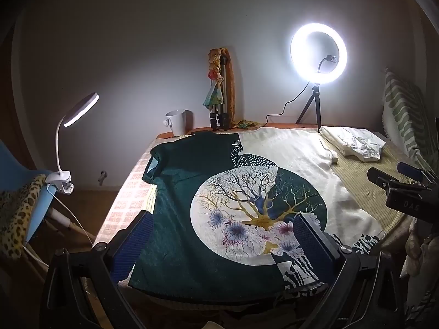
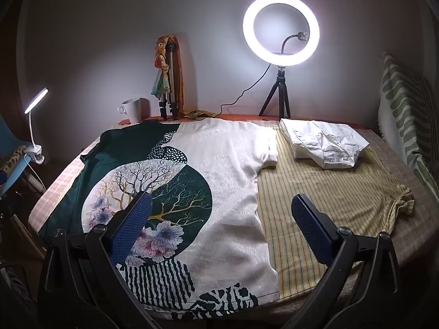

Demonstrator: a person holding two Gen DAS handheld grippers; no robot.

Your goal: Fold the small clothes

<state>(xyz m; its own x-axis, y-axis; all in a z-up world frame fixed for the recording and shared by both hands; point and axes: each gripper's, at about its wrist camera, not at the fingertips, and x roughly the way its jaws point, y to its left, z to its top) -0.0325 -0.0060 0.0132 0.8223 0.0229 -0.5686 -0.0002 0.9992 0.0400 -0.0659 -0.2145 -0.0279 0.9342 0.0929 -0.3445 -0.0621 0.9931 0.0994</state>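
Observation:
A green and cream T-shirt with a tree print lies flat on the table; it also shows in the right wrist view. My left gripper is open and empty above the shirt's lower hem. My right gripper is open and empty above the shirt's right side. The right gripper also shows at the right edge of the left wrist view. A folded white garment lies at the back right, also in the left wrist view.
A yellow striped cloth lies under the shirt's right side. A white mug, a folded tripod and a ring light stand along the back edge. A clip lamp and a blue chair are left. A striped cushion is right.

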